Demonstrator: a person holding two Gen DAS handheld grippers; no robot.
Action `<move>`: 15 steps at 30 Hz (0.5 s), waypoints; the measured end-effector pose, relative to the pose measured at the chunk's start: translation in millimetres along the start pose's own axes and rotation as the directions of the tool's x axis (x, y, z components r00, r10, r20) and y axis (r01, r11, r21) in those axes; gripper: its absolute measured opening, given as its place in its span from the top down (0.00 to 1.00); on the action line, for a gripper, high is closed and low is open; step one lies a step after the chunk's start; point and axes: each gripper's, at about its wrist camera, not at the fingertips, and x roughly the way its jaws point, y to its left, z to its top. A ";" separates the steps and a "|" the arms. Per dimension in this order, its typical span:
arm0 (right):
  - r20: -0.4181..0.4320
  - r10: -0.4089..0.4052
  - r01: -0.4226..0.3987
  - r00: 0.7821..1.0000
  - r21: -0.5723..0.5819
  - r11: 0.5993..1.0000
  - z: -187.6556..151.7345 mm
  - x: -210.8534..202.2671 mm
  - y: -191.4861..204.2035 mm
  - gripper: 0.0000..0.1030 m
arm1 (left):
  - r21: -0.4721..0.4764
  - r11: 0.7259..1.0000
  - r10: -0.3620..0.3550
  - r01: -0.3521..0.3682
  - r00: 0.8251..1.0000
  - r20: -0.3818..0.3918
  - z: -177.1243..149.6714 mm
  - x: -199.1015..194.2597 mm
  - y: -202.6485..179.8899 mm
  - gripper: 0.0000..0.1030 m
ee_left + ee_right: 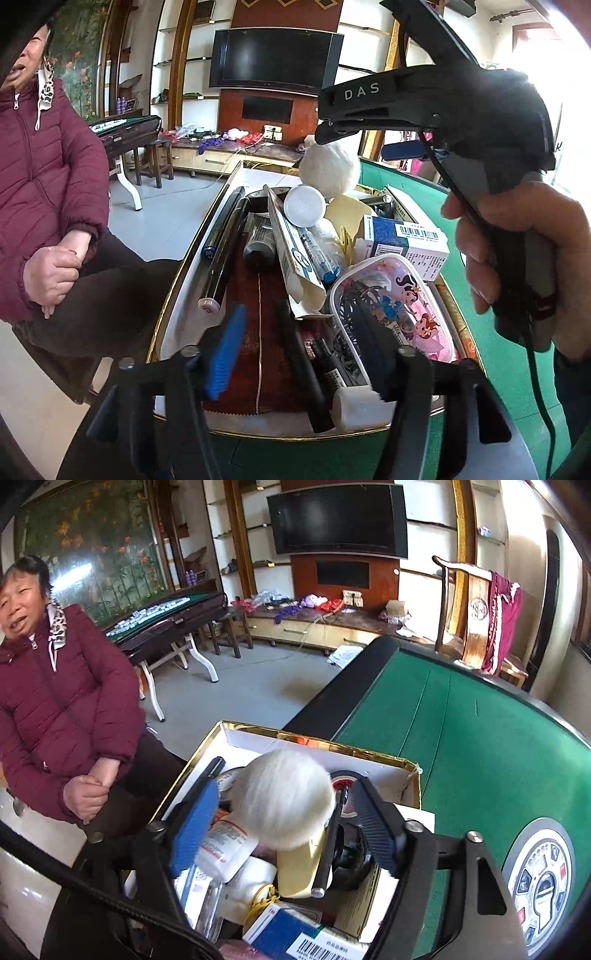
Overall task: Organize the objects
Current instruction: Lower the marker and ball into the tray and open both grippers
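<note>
Overhead, both claws open, left claw (303,354) above box (177,295), right claw (291,834) straddling white ball (286,797)

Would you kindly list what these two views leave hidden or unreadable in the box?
- Left wrist view: the print on the blue-and-white carton is too small to read.
- Left wrist view: the cartoon pouch hides its contents; the left gripper covers its near end.
- Right wrist view: the white fluffy ball hides the box floor.

Bright daylight glares from the right; fisheye edges bend, corners dark.
</note>
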 end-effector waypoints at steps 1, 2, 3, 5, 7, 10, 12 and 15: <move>0.003 0.000 0.000 1.000 -0.008 1.000 -2.0 -3.4 2.6 0.23 | 0.002 1.000 -0.002 0.002 1.000 0.002 -0.4 -0.5 -0.7 0.44; 0.006 0.007 -0.007 1.000 -0.010 1.000 -4.2 -5.1 3.5 0.23 | 0.004 1.000 0.002 -0.002 1.000 0.000 -0.7 -0.2 -1.2 0.41; 0.005 0.014 -0.013 1.000 -0.011 1.000 -7.1 -8.3 4.3 0.23 | 0.006 1.000 0.008 -0.008 1.000 -0.001 -1.4 -0.5 -2.3 0.40; 0.010 0.020 -0.020 1.000 -0.006 1.000 -14.8 -16.6 3.6 0.23 | 0.012 1.000 0.018 -0.018 1.000 0.001 -1.5 -0.8 -4.6 0.37; 0.023 0.046 -0.046 0.999 0.013 0.999 -25.1 -28.7 -0.8 0.23 | 0.012 1.000 0.024 -0.024 1.000 0.006 -1.2 -2.3 -7.2 0.33; 0.042 0.063 -0.065 0.997 0.040 0.997 -41.4 -48.5 -9.3 0.22 | 0.020 0.998 0.052 -0.053 0.998 0.028 -0.8 -7.9 -13.0 0.29; 0.060 0.077 -0.080 0.995 0.062 0.995 -57.5 -65.1 -18.3 0.22 | 0.027 0.996 0.078 -0.080 0.996 0.049 -1.3 -12.7 -15.6 0.26; 0.095 0.061 -0.067 0.994 0.066 0.996 -81.9 -86.2 -29.1 0.22 | 0.022 0.991 0.129 -0.132 0.987 0.097 -4.6 -23.6 -19.1 0.22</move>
